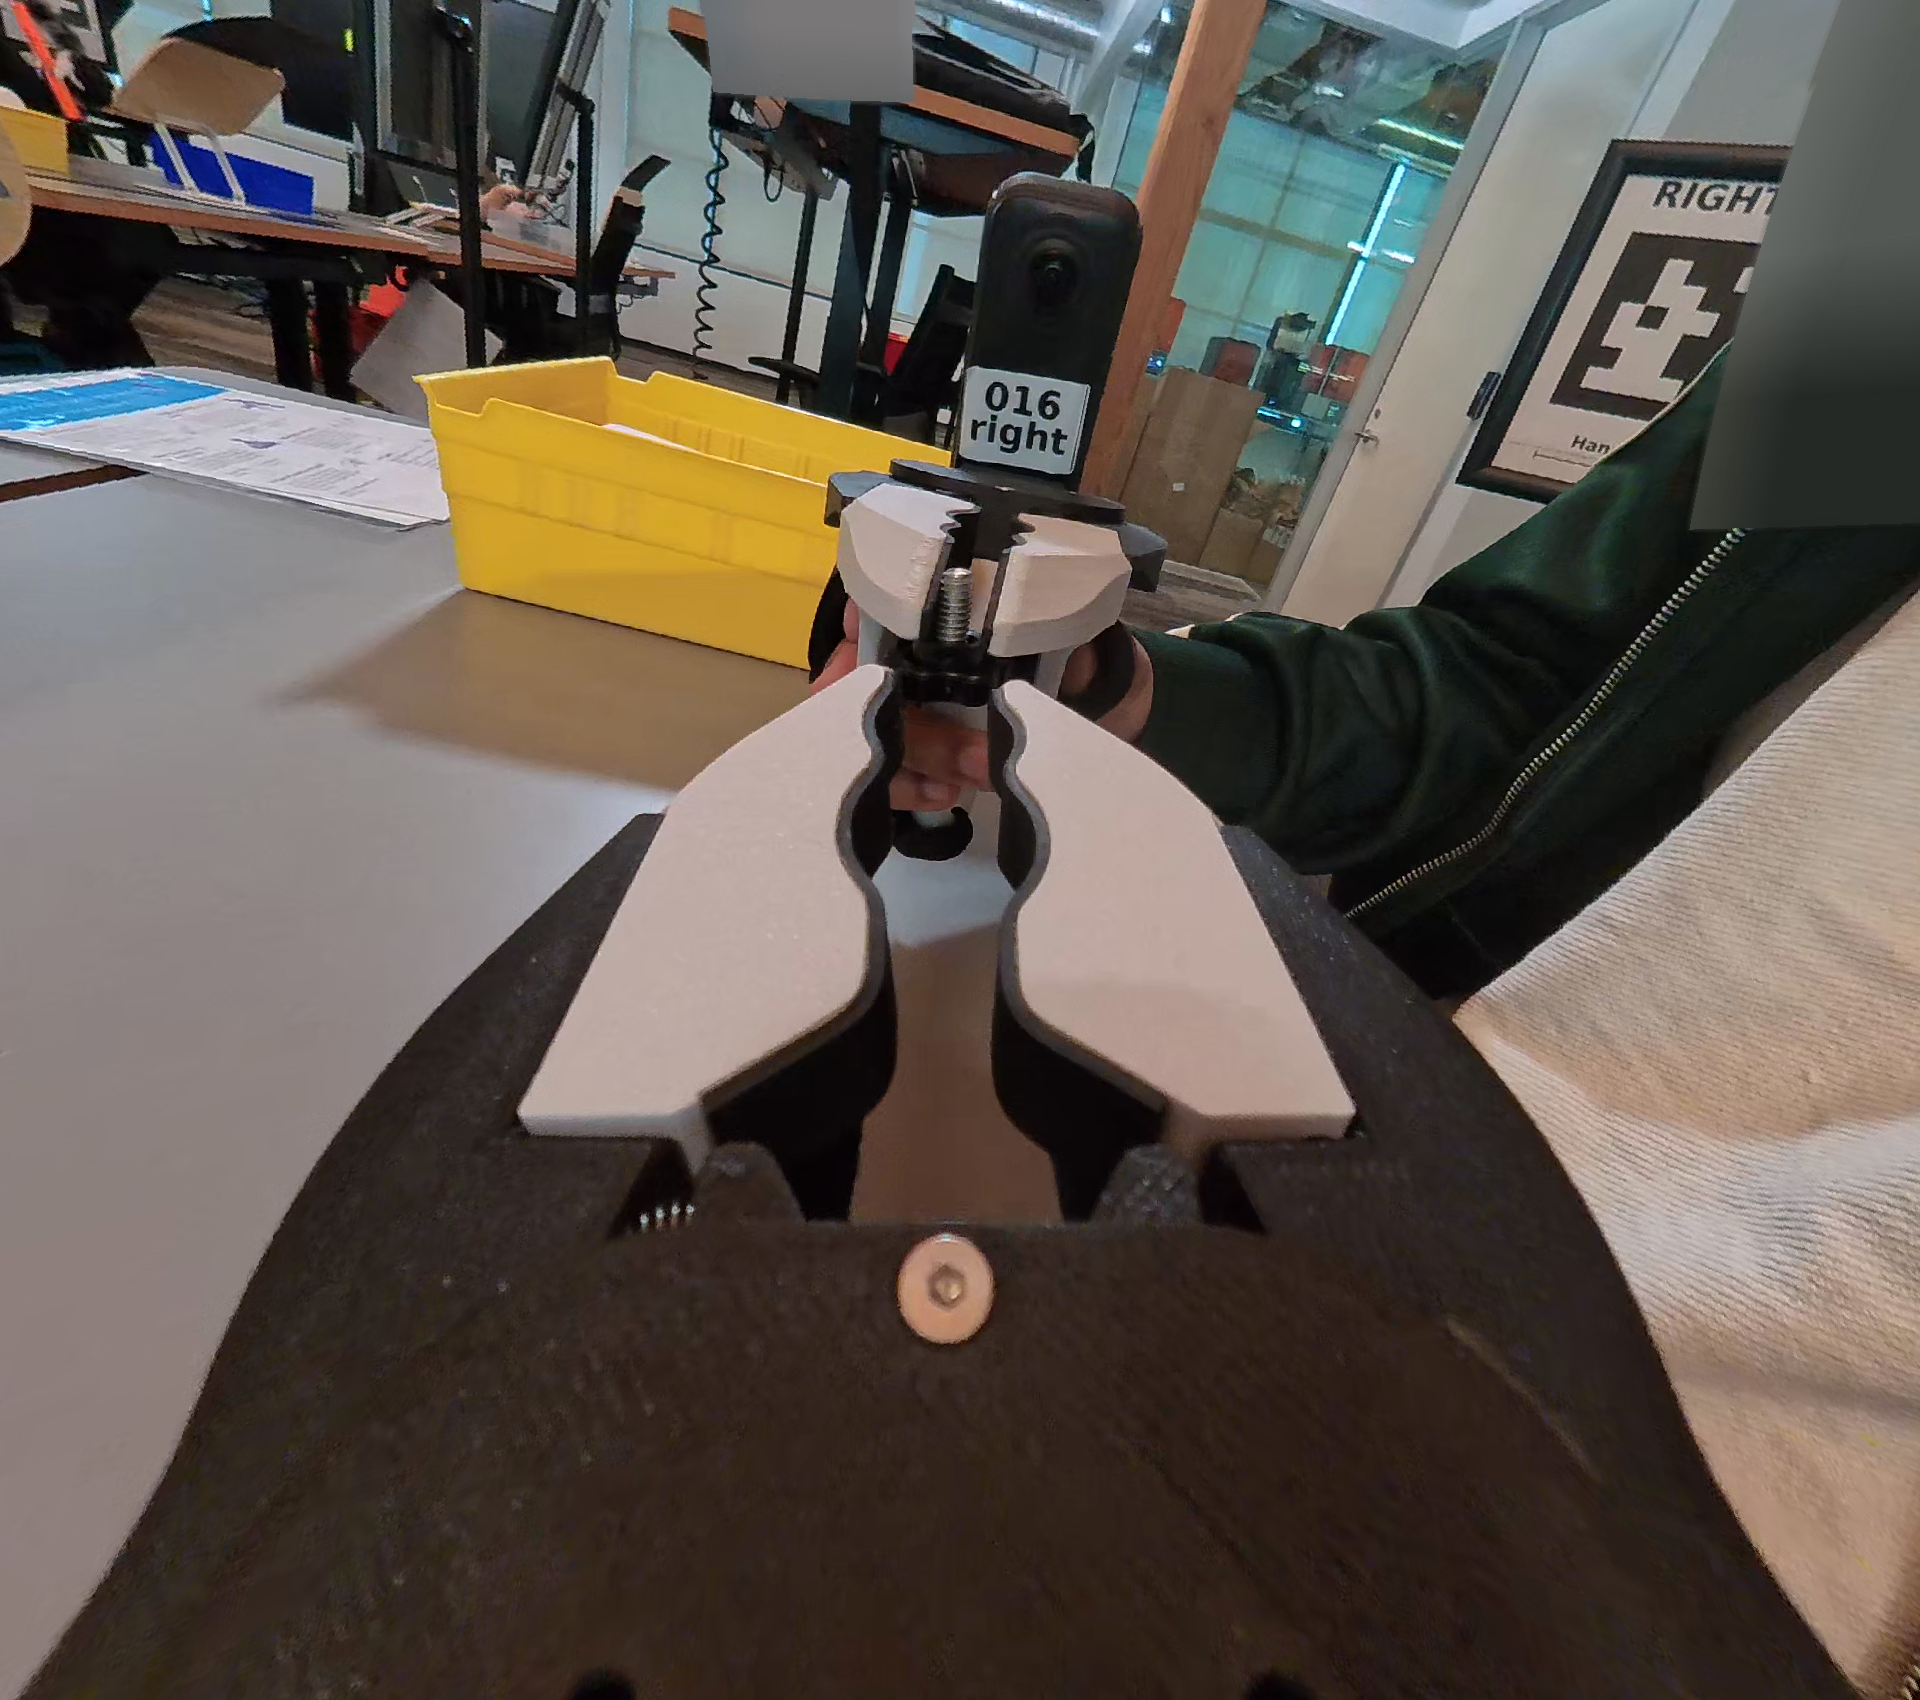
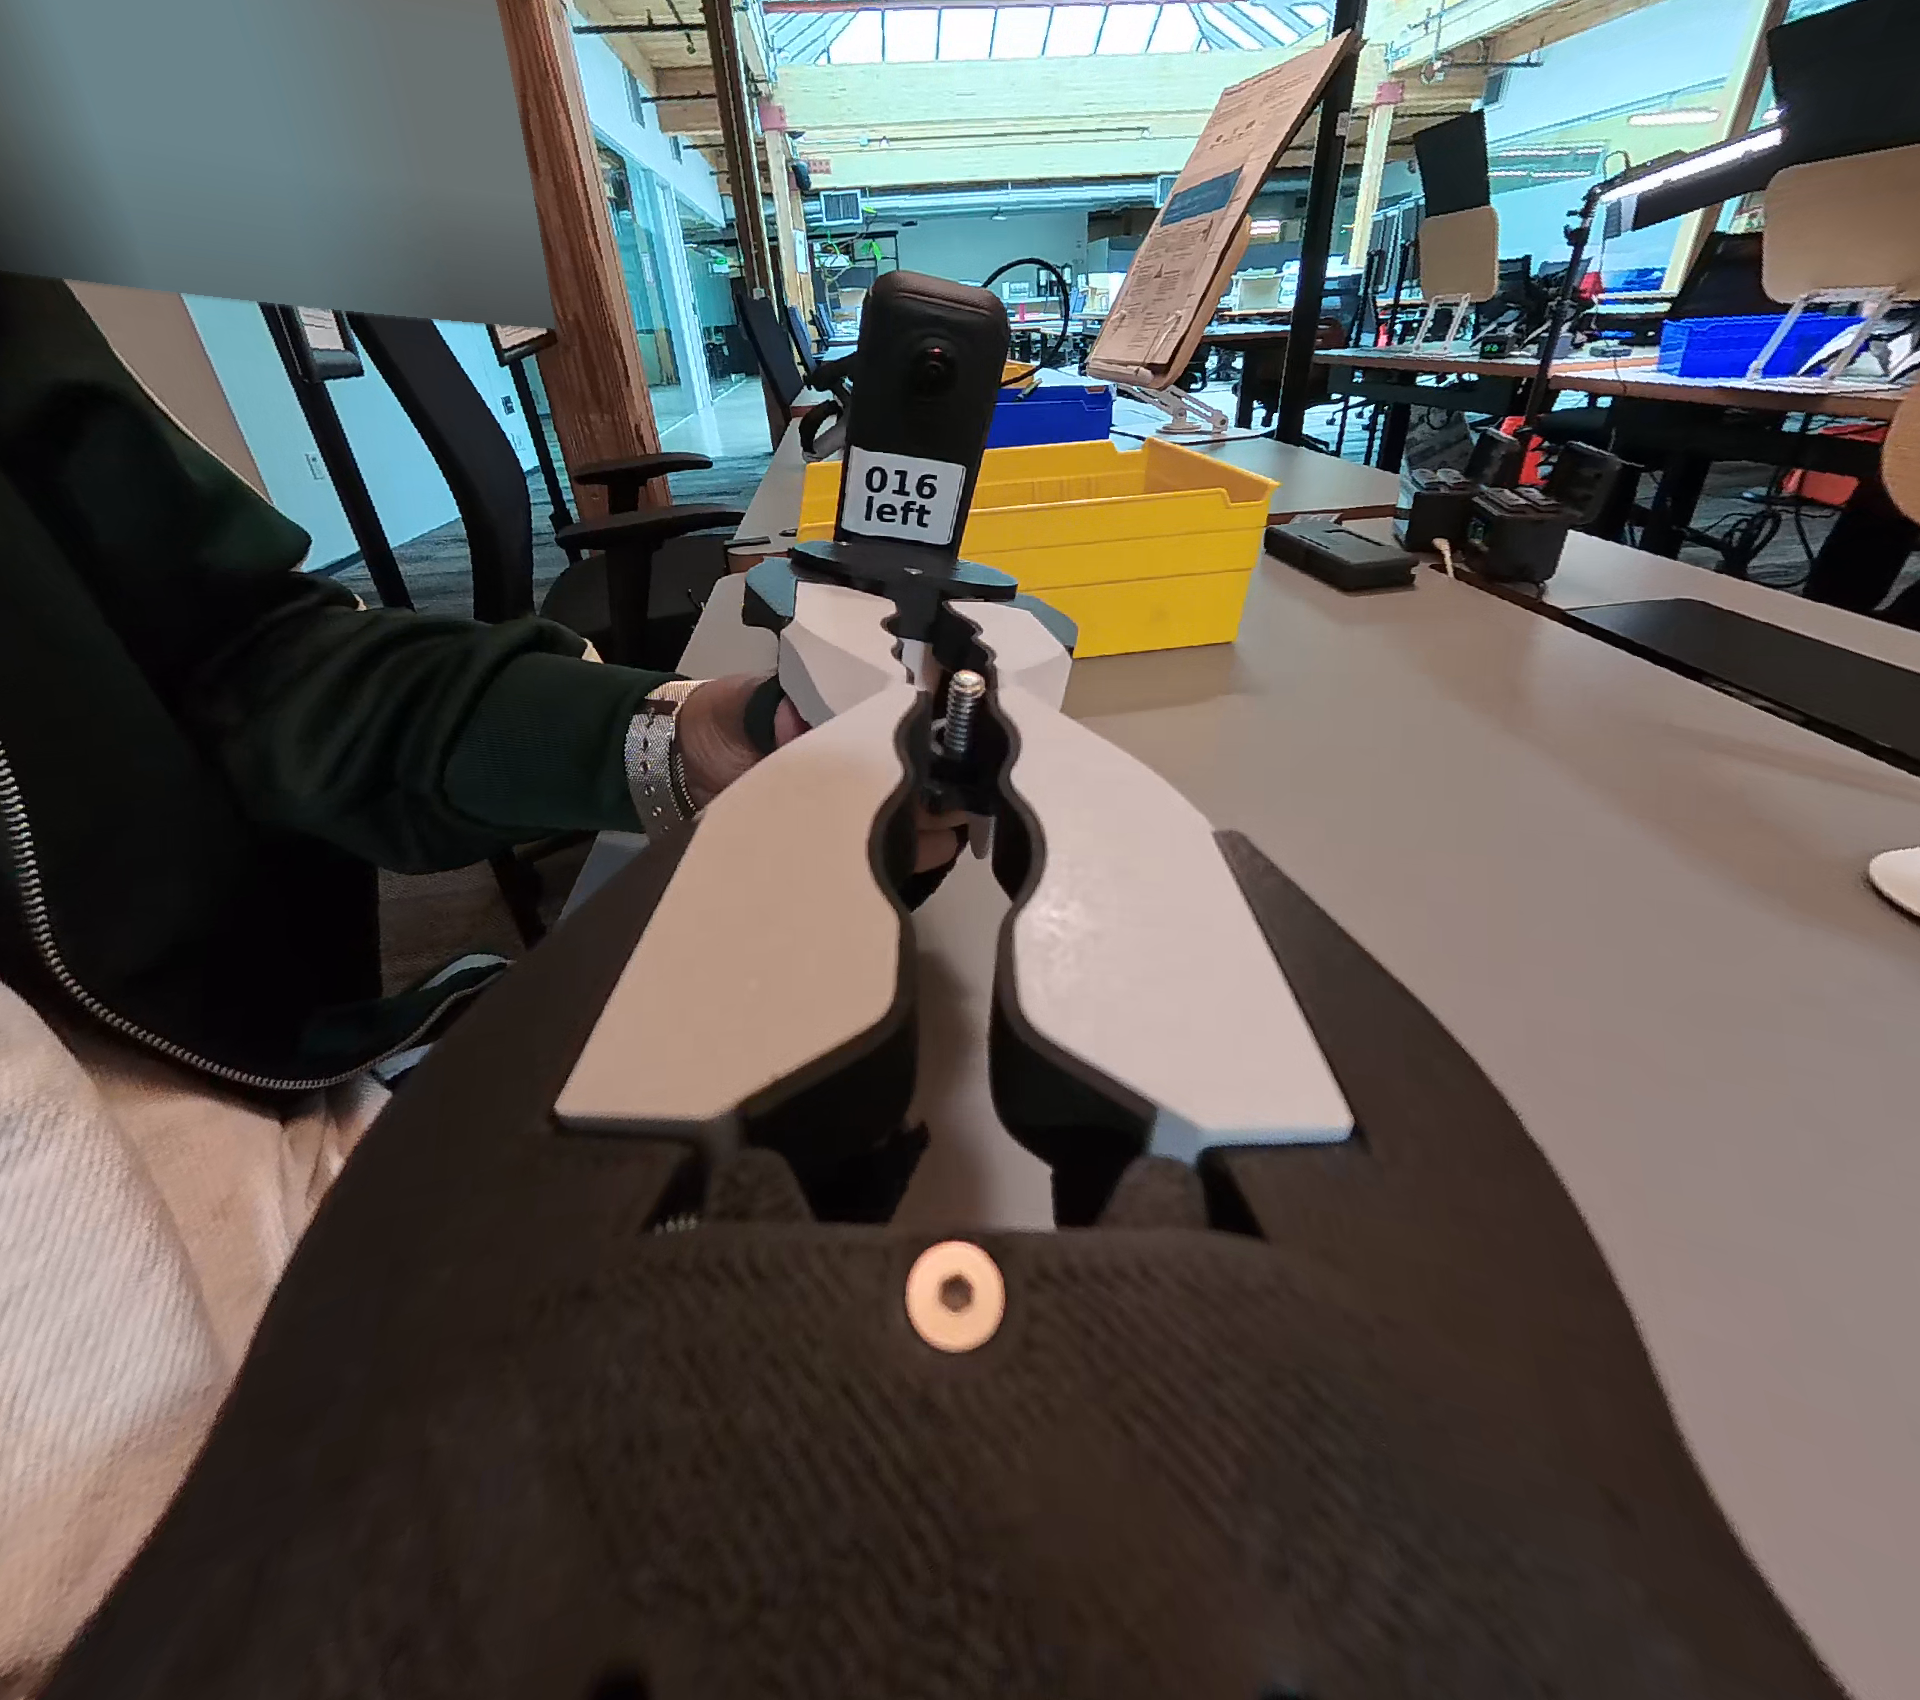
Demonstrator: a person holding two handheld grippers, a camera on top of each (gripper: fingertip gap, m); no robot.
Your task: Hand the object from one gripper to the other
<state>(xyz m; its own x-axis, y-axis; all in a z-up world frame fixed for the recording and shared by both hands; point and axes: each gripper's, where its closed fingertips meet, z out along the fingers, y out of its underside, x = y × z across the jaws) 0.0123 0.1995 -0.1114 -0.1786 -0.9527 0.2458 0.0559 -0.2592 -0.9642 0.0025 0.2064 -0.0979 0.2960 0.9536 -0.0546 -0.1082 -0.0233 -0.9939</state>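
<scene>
You are holding the left gripper (image 1: 940, 700) narrowed to a slim gap, its tips pinching the black knob of the bolt (image 1: 953, 611). The right gripper (image 2: 954, 720) is facing it tip to tip, likewise nearly closed around the bolt; you cannot tell whether it is clamping. The transfer appears midway, with release remaining. A yellow bin (image 1: 623, 507) is sitting farther off.
</scene>
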